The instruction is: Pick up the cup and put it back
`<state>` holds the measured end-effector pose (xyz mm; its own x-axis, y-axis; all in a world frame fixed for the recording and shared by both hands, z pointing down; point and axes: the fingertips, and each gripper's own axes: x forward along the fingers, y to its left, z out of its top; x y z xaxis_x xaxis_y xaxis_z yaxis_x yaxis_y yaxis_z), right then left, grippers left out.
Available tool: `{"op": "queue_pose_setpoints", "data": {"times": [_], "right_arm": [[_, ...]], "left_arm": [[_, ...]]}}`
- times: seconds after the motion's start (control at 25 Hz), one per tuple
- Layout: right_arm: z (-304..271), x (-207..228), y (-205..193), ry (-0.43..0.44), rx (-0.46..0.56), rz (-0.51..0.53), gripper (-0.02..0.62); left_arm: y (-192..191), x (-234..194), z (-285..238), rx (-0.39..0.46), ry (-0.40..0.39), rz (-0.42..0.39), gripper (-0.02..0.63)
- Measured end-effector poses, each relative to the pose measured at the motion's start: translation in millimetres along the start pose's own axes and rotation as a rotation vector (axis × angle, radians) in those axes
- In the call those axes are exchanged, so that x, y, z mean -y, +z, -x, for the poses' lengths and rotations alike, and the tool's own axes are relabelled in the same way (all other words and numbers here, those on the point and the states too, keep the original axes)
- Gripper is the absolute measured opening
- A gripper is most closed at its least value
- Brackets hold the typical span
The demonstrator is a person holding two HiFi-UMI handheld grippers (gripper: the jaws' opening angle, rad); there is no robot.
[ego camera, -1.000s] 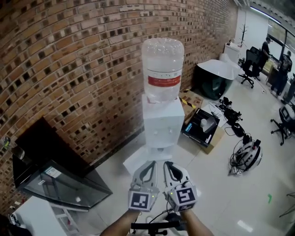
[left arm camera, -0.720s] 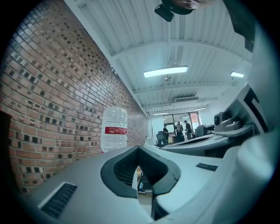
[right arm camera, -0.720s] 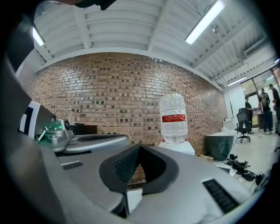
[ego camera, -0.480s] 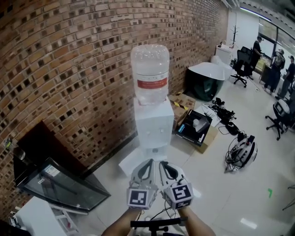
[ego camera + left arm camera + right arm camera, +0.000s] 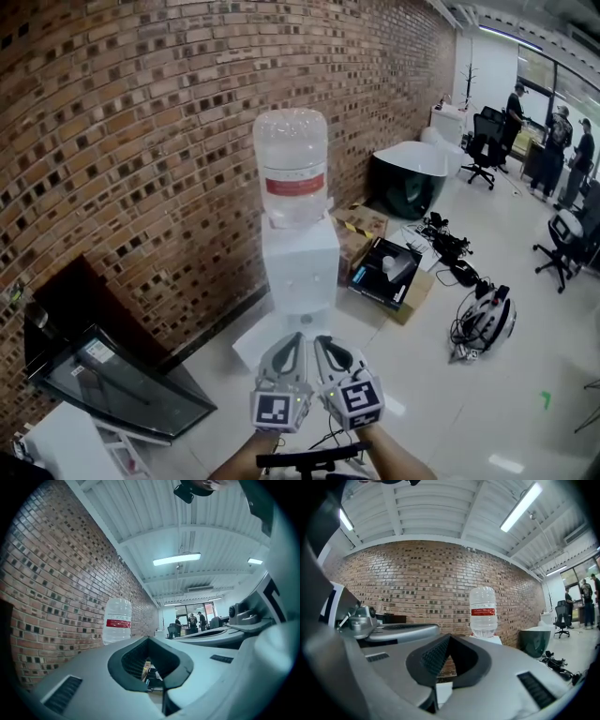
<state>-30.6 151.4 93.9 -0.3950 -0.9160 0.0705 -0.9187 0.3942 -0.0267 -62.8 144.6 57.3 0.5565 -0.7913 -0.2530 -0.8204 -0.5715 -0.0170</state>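
Note:
No cup shows in any view. A white water dispenser point(image 5: 300, 267) with a clear bottle point(image 5: 292, 164) stands against the brick wall, ahead of both grippers. The bottle point(image 5: 117, 620) shows in the left gripper view, and the bottle point(image 5: 483, 611) also shows in the right gripper view. My left gripper point(image 5: 292, 339) and right gripper point(image 5: 319, 341) hang side by side at the bottom centre and point at the dispenser from some way off. The left gripper point(image 5: 161, 693) is shut with nothing between its jaws. The right gripper point(image 5: 436, 686) is shut and empty too.
A black glass-fronted cabinet point(image 5: 103, 375) stands at the left by the brick wall point(image 5: 141, 141). A dark tub point(image 5: 408, 183), an open box point(image 5: 384, 272) and a helmet with cables point(image 5: 487, 319) lie on the floor to the right. People and office chairs point(image 5: 553, 131) are far back right.
In the head view the dispenser has slid left and looks a little smaller. Both grippers have drifted left together and stay shut and empty.

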Motion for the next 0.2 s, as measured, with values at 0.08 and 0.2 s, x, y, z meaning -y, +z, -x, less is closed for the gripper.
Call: {"op": "queue_pose_setpoints", "data": {"times": [0.08, 0.2], "right_arm": [[1.8, 0.5, 0.4, -0.002, 0.003, 0.004, 0.0], [3.6, 0.9, -2.7, 0.0, 0.007, 0.005, 0.0]], "left_arm": [[-1.1, 1.0, 0.8, -0.004, 0.0, -0.005, 0.0], [-2.4, 0.9, 1.5, -0.005, 0.003, -0.003, 0.0]]}}
